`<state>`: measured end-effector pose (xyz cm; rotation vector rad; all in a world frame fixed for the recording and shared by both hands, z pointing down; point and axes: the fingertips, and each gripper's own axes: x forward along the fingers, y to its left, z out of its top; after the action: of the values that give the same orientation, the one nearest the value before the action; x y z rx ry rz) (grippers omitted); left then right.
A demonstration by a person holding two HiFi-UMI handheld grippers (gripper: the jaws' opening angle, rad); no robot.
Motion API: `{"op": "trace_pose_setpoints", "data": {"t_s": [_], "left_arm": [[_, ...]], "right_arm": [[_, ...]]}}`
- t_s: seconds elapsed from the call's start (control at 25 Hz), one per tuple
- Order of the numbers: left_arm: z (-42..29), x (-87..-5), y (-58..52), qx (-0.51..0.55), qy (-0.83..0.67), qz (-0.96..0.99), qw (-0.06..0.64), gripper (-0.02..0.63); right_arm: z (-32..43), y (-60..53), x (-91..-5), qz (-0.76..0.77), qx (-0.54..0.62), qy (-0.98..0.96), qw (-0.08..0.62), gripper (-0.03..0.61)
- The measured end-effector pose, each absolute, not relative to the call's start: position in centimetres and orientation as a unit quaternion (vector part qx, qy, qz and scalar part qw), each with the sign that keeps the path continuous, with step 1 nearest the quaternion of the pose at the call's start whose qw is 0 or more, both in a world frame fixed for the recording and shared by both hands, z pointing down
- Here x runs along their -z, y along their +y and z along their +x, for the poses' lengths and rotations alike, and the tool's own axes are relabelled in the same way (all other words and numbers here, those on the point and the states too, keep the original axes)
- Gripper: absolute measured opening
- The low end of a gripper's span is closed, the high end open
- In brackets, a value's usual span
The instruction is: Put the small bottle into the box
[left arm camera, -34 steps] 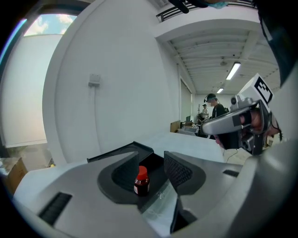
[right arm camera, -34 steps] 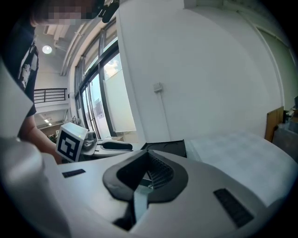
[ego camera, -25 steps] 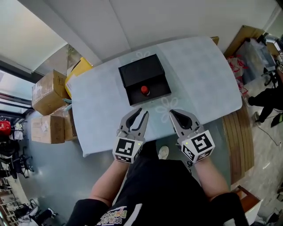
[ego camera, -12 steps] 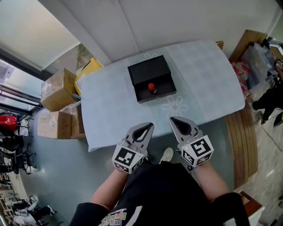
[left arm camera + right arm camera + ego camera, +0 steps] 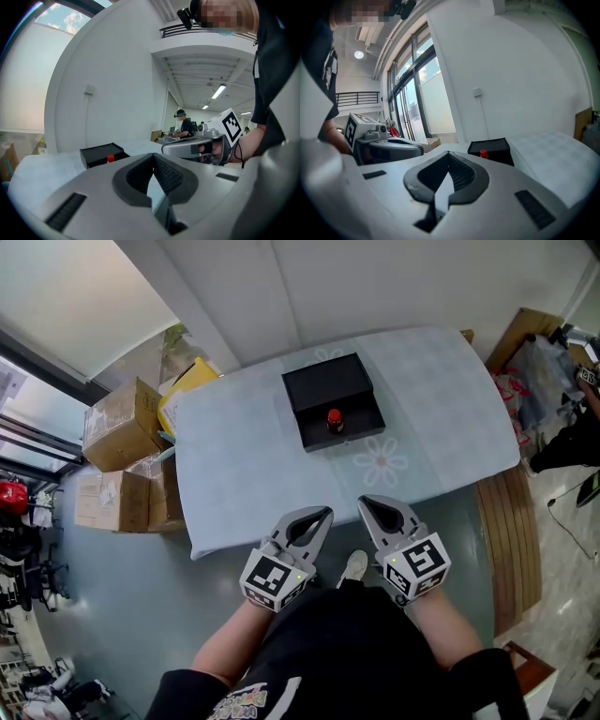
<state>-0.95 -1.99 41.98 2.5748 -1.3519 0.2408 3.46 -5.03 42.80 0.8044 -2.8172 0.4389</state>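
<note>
Change: left gripper point(image 5: 322, 514) jaws, apart a second ago, together now, empty; both grippers farther back from the table point(image 5: 244, 470).
Right gripper point(image 5: 367, 503): jaws together, empty.
Small bottle point(image 5: 334, 418): red-capped, upright inside the open black box point(image 5: 324, 384).

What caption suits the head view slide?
Bottle in the box; left gripper and right gripper shut, short of the table.

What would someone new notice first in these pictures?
A black box sits mid-table on the pale blue tablecloth, with a small red-capped bottle standing in its open front part. At the tablecloth's near edge, the left gripper and right gripper are both shut and empty.
</note>
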Motion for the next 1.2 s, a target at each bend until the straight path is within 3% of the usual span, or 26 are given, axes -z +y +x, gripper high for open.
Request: {"op": "trace_pose_setpoints", "data": {"t_s": [1.2], "left_arm": [[-9.0, -41.6, 2.6, -0.052, -0.387, 0.913, 0.117, 0.008]], "right_arm": [[-3.4, 1.4, -42.5, 0.358, -0.145, -0.914, 0.124, 0.009]]}}
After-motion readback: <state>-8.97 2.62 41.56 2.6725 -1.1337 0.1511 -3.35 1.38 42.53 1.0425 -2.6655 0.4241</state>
